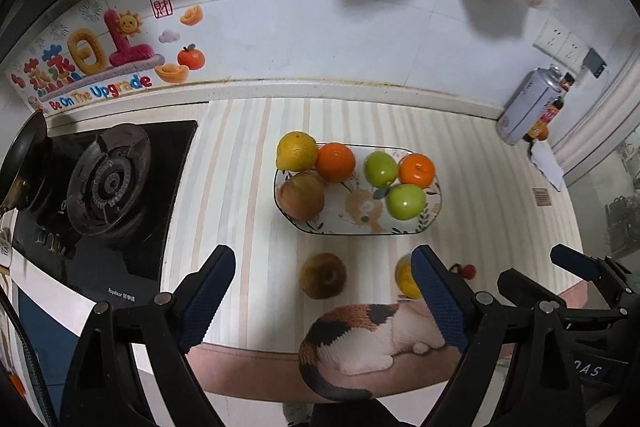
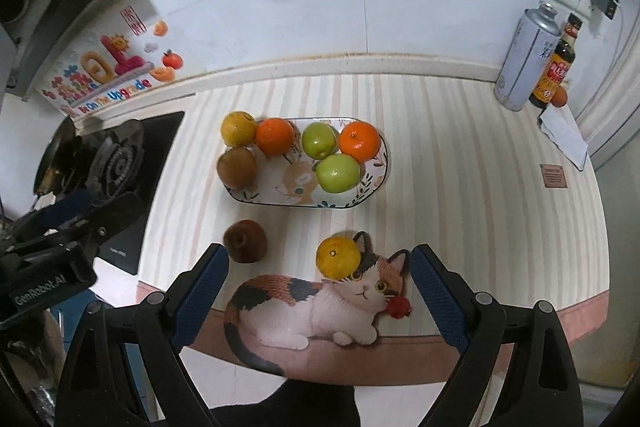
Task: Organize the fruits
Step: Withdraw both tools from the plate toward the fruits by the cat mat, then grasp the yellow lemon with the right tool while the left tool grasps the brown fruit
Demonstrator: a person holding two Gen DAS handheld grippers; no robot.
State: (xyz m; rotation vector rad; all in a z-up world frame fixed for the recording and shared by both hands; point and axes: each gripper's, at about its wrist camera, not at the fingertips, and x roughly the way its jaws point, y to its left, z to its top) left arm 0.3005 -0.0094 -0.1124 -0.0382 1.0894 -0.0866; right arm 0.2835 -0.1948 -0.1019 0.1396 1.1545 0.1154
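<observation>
An oval patterned plate on the striped counter holds a yellow fruit, two oranges, two green apples and a brown pear. Nearer the counter's front edge lie a brown pear and a yellow citrus; the citrus rests on the head of a cat-shaped mat. My left gripper and right gripper both hang open above the front edge, holding nothing. The right gripper's body shows at the right of the left wrist view.
A gas stove with a pan lies to the left. A spray can and sauce bottle stand at the back right by the wall sockets. A small red thing lies on the cat mat. Plastic bags hang on the wall above.
</observation>
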